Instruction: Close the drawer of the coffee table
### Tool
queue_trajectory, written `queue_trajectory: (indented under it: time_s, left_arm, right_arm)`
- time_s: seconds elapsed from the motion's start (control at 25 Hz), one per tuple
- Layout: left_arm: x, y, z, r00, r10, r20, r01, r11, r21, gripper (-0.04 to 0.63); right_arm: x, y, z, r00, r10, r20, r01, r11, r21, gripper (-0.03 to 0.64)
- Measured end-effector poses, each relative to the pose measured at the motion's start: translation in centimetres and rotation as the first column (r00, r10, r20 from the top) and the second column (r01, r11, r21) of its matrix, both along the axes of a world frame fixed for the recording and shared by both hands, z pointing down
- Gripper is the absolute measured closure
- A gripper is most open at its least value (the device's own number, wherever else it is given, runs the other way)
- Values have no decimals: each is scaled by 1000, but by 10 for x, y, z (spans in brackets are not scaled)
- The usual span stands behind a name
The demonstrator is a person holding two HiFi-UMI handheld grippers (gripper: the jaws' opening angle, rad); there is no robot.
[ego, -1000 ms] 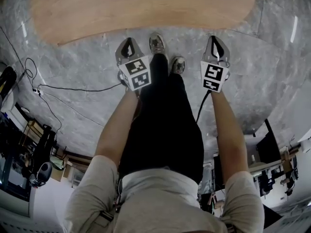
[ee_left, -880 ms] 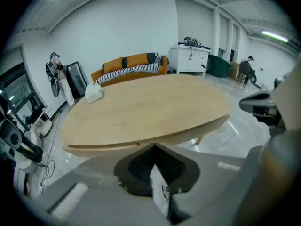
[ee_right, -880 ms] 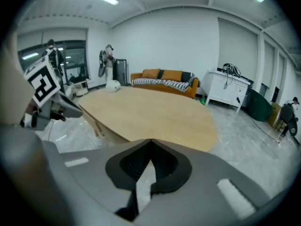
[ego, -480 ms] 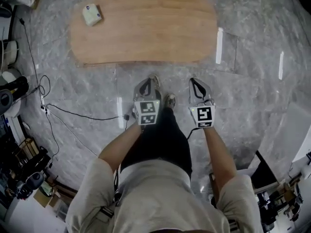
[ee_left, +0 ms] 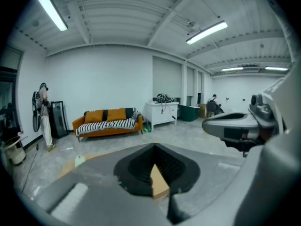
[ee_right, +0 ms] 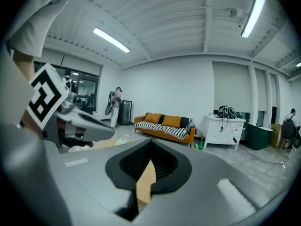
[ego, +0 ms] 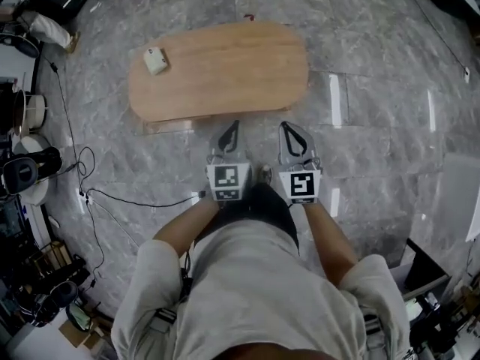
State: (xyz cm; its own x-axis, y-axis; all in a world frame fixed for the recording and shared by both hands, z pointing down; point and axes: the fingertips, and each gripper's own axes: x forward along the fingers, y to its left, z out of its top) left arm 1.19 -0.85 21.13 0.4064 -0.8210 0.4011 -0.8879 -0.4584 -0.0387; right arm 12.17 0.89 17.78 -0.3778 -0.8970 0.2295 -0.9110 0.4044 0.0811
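One coffee table (ego: 225, 70), long axis crosswise

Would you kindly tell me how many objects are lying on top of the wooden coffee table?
1: a small pale object sits near the left end of the coffee table, as the head view shows it. Anything beneath the tabletop is hidden.

Drawer hidden under coffee table (ego: 225, 66) top; small pale object (ego: 155, 60) unidentifiable.
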Motion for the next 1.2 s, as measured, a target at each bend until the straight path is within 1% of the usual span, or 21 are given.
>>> queue_trajectory:
  time_s: [0.12, 0.2, 0.44, 0.52, 0.6, 0.68, 0.76, 1.04, 1.2]
  left_arm:
    - [16, 15, -35, 997, 79, -8, -79, 995, 63, 575]
    - [23, 24, -63, 995, 94, -41, -89, 990, 107, 575]
    - [39, 42, -113, 993, 84, -88, -64, 977, 204, 575]
    - [42, 48, -131, 990, 95, -108, -66, 967, 247, 575]
    - [43, 54, -146, 988, 111, -107, -76, 955, 287, 575]
    - [42, 57, -156, 987, 113, -111, -72, 945, 318, 575]
    - [38, 57, -161, 987, 105, -119, -60, 941, 332, 575]
    - [22, 63, -172, 987, 89, -131, -40, 939, 340, 575]
    - [2, 59, -188, 985, 68, -159, -5, 931, 366, 575]
  right_arm:
    - [1, 8, -43, 995, 23, 101, -28, 999, 43, 611]
    - [6, 16, -70, 992, 26, 122, -35, 996, 77, 611]
    - [16, 45, -121, 996, 25, 89, -37, 989, 143, 611]
    - [12, 53, -132, 998, 10, 68, -21, 986, 168, 611]
    - [7, 58, -140, 999, -5, 41, -2, 983, 185, 611]
    - [2, 64, -144, 999, -16, 32, 9, 982, 190, 611]
    - [-3, 66, -147, 999, -26, 37, 19, 981, 192, 611]
    - [-22, 72, -161, 998, -65, 19, 58, 972, 227, 611]
    - [-42, 66, -172, 997, -81, 5, 77, 965, 249, 611]
